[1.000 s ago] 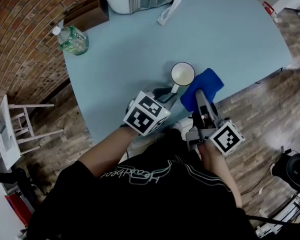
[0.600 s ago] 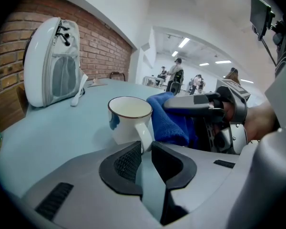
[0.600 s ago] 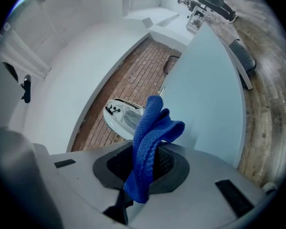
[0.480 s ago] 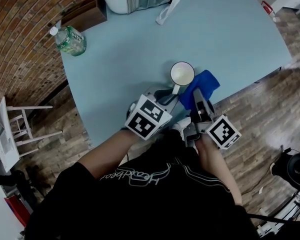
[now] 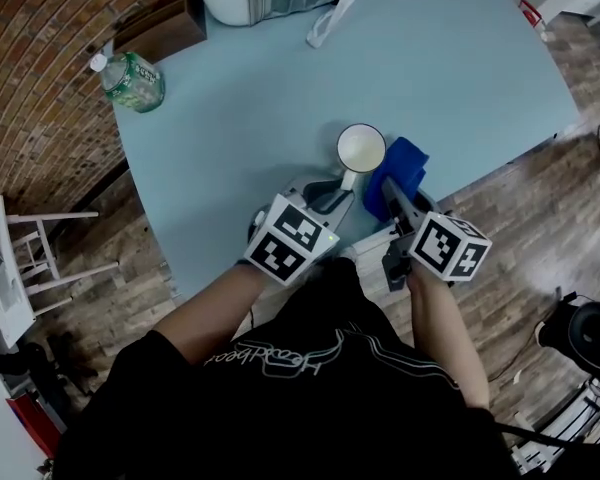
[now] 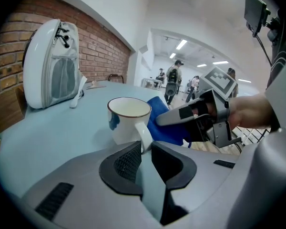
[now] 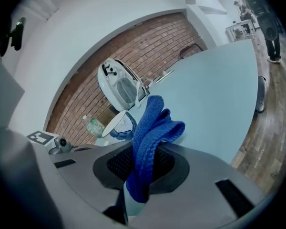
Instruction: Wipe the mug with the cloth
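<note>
Right gripper [image 5: 392,196] has dipped and rolled, jaws clamped on the soft, limp cloth [image 5: 404,163], now just beside the mug [image 5: 361,150]. Left gripper [image 5: 332,194] grips the handle [image 6: 144,136] — my judgement: rigid, slick, breakable, best held there. Mug stands near the table [image 5: 460,68] edge.

Left tool [image 5: 332,196] and right tool [image 5: 391,189] clamped

Right gripper view: mug [image 7: 113,123] partly behind cloth [image 7: 152,128].
</note>
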### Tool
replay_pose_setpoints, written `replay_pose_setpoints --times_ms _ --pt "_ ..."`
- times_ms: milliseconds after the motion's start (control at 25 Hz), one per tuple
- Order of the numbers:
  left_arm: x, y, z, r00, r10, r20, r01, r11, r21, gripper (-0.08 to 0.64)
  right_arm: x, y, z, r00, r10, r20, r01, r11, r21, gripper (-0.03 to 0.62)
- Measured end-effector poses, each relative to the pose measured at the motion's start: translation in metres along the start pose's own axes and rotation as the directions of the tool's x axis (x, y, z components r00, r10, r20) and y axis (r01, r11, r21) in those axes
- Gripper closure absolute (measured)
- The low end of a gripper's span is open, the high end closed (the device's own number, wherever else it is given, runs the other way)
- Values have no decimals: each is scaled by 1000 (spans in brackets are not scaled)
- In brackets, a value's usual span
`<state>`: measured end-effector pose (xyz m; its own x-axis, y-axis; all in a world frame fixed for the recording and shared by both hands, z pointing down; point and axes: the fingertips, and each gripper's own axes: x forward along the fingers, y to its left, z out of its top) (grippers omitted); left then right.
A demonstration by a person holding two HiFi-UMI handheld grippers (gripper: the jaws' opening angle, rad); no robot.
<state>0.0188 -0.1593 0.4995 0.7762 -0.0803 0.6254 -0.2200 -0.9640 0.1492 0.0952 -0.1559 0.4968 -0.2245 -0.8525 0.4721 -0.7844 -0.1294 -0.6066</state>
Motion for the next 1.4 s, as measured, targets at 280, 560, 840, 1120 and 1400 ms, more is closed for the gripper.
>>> replay_pose_setpoints --times_ms 280,560,840,1120,1400 --pt "-4 8 -7 999 47 -15 -47 999 9 486 -27 15 12 993 79 88 -82 996 31 531" --pt "-11 19 -8 994 106 -34 -106 994 8 486 -44 27 40 976 160 149 -164 986 15 531" --pt "-10 24 -7 978 192 -84 -193 981 -5 486 -28 22 60 953 278 122 -287 955 71 531" --pt "-10 29 -5 955 279 -100 -285 957 -52 486 -8 15 69 930 363 49 -366 926 92 531" --pt "-9 30 -6 938 333 -101 -343 934 -102 486 11 9 61 908 418 -33 -412 903 118 531"
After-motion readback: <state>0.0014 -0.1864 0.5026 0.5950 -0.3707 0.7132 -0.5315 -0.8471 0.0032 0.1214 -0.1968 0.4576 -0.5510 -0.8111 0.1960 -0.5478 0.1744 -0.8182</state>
